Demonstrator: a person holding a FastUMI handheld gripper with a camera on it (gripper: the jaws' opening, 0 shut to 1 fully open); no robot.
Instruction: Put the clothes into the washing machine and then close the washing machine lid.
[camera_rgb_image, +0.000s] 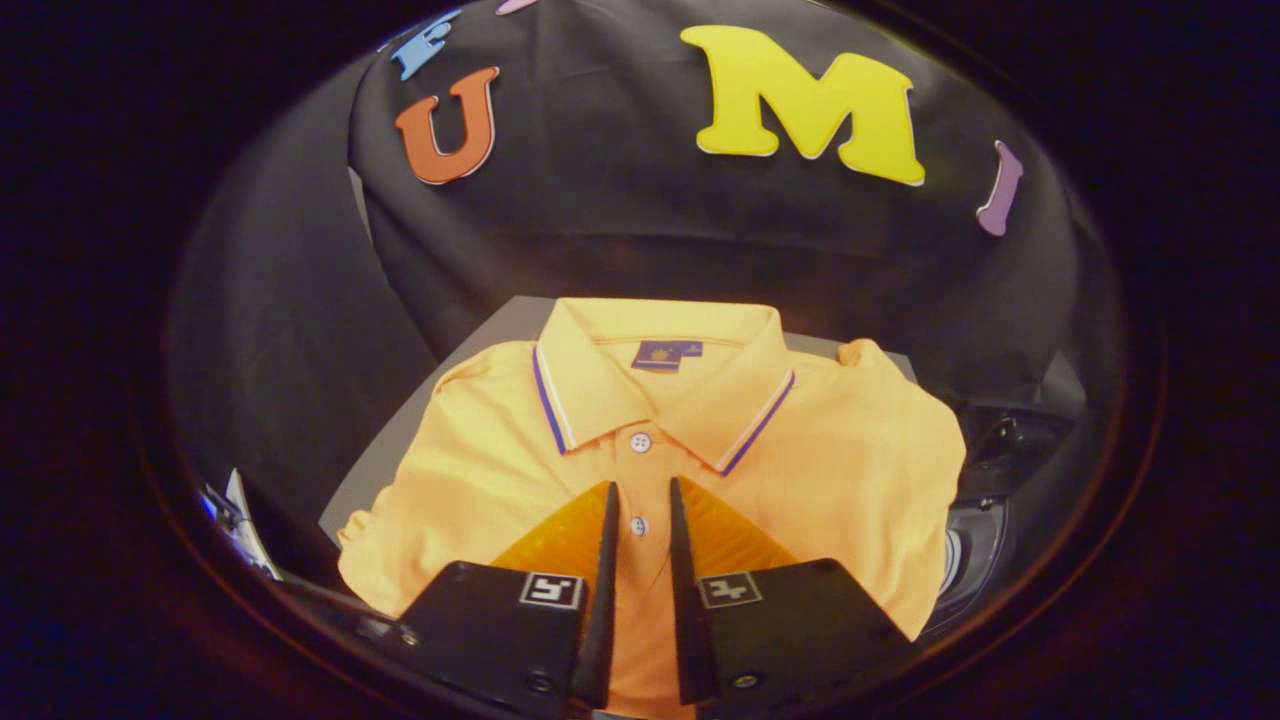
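An orange polo shirt (830, 450) lies folded and flat on a grey board (385, 465), collar away from me, with blue and white trim on the collar edges. My gripper (643, 484) hovers over the shirt's front. Its fingers stand a narrow gap apart, one on each side of the button placket. A white button (639, 525) shows in the gap and another button (640, 441) lies just ahead of the fingertips. The fabric between the fingers looks flat and unpinched.
Black cloth walls rise close behind and to the left of the board. To the right of the shirt sits a dark rounded machine part (985, 540) with a pale ring. A small white and blue object (237, 520) lies left of the fingers.
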